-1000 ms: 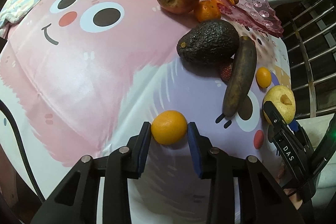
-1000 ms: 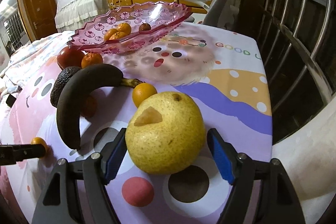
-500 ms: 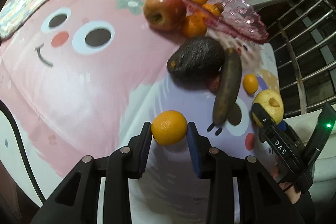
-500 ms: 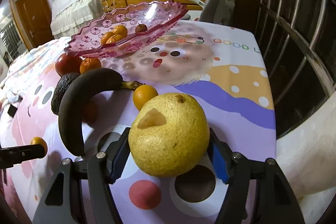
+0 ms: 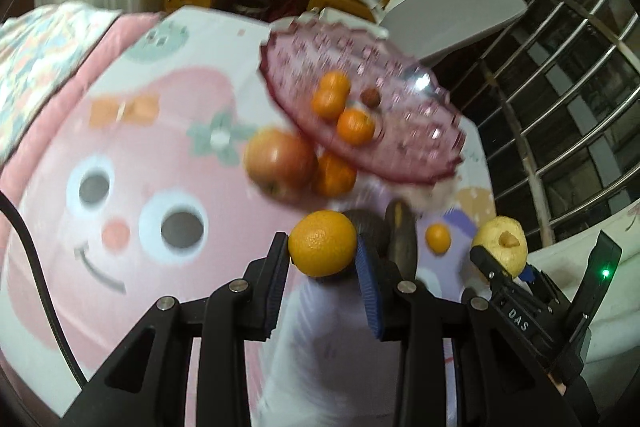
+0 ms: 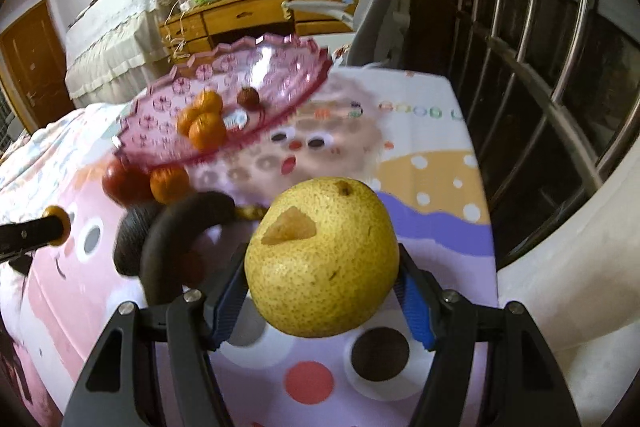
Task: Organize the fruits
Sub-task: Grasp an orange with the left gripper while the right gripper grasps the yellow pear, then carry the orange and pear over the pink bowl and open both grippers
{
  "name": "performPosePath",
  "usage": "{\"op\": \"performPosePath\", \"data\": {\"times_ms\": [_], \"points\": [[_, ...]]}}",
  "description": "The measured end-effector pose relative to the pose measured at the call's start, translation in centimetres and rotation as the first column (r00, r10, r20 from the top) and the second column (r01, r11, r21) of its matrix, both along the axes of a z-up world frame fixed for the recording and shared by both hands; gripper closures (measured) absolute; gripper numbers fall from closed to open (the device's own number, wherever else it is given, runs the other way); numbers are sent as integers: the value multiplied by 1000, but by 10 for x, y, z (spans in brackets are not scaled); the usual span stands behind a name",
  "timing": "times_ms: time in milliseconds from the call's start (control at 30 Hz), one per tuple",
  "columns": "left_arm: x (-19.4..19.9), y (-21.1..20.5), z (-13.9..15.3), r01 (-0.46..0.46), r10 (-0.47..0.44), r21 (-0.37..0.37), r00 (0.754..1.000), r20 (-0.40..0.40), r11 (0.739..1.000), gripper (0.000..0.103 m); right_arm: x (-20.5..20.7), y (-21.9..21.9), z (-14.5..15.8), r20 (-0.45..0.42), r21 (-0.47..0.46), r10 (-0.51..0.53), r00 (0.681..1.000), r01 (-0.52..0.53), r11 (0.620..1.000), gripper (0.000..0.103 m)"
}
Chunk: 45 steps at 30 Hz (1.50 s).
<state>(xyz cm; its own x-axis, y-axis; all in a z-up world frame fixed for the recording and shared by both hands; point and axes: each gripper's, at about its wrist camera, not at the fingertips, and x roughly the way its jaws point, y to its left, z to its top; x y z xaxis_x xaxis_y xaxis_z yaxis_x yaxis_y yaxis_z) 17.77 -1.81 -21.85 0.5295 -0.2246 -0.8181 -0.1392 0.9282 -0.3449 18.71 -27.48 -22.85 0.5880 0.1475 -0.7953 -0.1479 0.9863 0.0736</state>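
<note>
My left gripper (image 5: pixel 322 259) is shut on a small orange (image 5: pixel 322 242) and holds it above the table. My right gripper (image 6: pixel 322 287) is shut on a yellow pear (image 6: pixel 322 257), lifted off the cloth; the pear also shows in the left wrist view (image 5: pixel 502 239). The pink glass fruit dish (image 5: pixel 408 83) stands at the far side with three small oranges (image 5: pixel 354 126) and a brown fruit (image 5: pixel 370 96) in it. It also shows in the right wrist view (image 6: pixel 168 111).
A red apple (image 5: pixel 278 163), an orange (image 5: pixel 334 177), a dark avocado (image 6: pixel 130 237), a blackened banana (image 6: pixel 176 231) and a small orange (image 5: pixel 438 237) lie on the cartoon tablecloth (image 5: pixel 120 155). Metal railings (image 6: pixel 540 67) stand on the right. A grey chair (image 5: pixel 460 1) is behind.
Both grippers have lifted their fruit off the table and tilted up toward the pink dish. The right gripper closed on the pear.
</note>
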Motion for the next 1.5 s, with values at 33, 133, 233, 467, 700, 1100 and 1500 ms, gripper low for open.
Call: {"op": "performPosePath", "data": {"times_ms": [33,133,233,467,700,1100,1500], "points": [[7,3,5,12,-12,-1,1000,13,1000,71,1,3,5,6,-1,-9,1000,9,1000,35],[27,12,21,51,-51,6,997,57,999,71,7,12,21,27,11,-43,999,43,999,35],[45,19,31,83,-84,17,993,87,996,71,13,21,35,35,29,-73,997,72,997,35],[89,28,35,140,-140,15,985,98,990,71,40,34,56,17,96,-175,984,172,980,35],[120,24,15,210,-209,-17,977,39,978,71,71,40,59,-34,200,-278,960,279,939,35],[141,21,-10,272,-274,-80,962,-12,959,70,114,83,29,-162,169,-273,948,299,939,34],[139,34,-7,266,-272,-124,962,-36,956,64,118,90,16,-226,155,-303,926,341,927,34]]}}
